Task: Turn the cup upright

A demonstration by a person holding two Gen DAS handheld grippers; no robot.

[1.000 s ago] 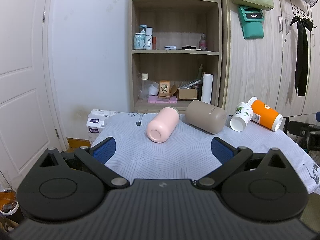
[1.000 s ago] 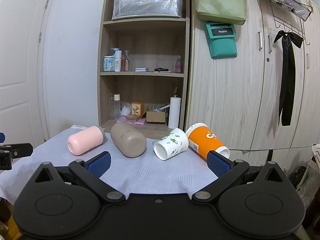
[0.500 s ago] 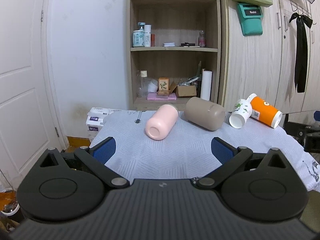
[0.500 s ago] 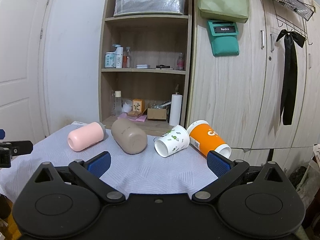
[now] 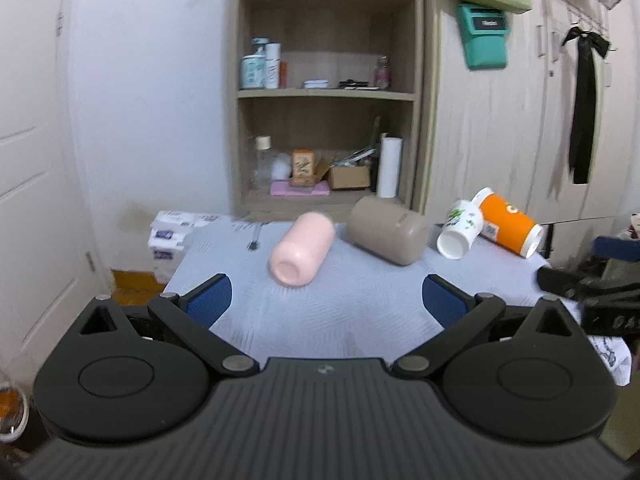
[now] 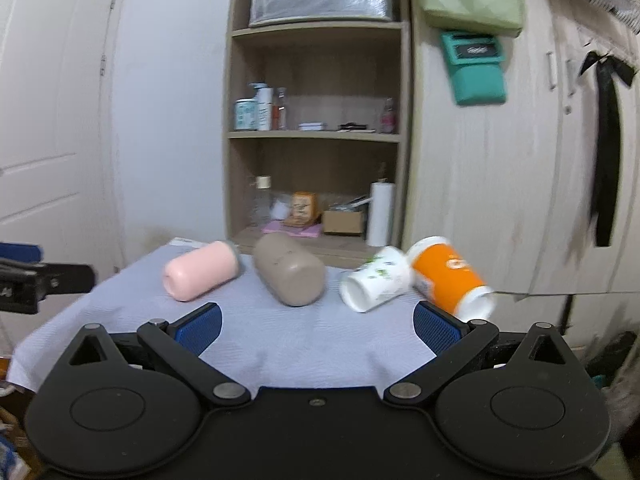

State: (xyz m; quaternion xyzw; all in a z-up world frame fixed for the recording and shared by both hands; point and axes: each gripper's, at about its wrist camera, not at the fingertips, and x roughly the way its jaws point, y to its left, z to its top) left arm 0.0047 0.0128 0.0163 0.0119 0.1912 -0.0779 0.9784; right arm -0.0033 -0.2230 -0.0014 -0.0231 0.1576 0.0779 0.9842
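Several cups lie on their sides on a table with a pale blue cloth (image 5: 360, 312): a pink cup (image 5: 302, 253), a taupe cup (image 5: 386, 235), a white leaf-print cup (image 5: 458, 229) and an orange cup (image 5: 508, 222). They also show in the right wrist view: the pink cup (image 6: 200, 275), the taupe cup (image 6: 290, 274), the white cup (image 6: 374, 279) and the orange cup (image 6: 450, 279). My left gripper (image 5: 328, 300) is open and empty, short of the pink cup. My right gripper (image 6: 316, 325) is open and empty, short of the taupe and white cups.
A wooden shelf unit (image 5: 326, 92) with bottles and boxes stands behind the table. Wardrobe doors (image 5: 500, 132) are at the right, a white door (image 5: 28, 160) at the left. Tissue packs (image 5: 168, 232) sit by the table's far left corner.
Both grippers have moved forward and lower toward the table, so the cups appear larger and nearer. Both stay open. The cups have not moved.
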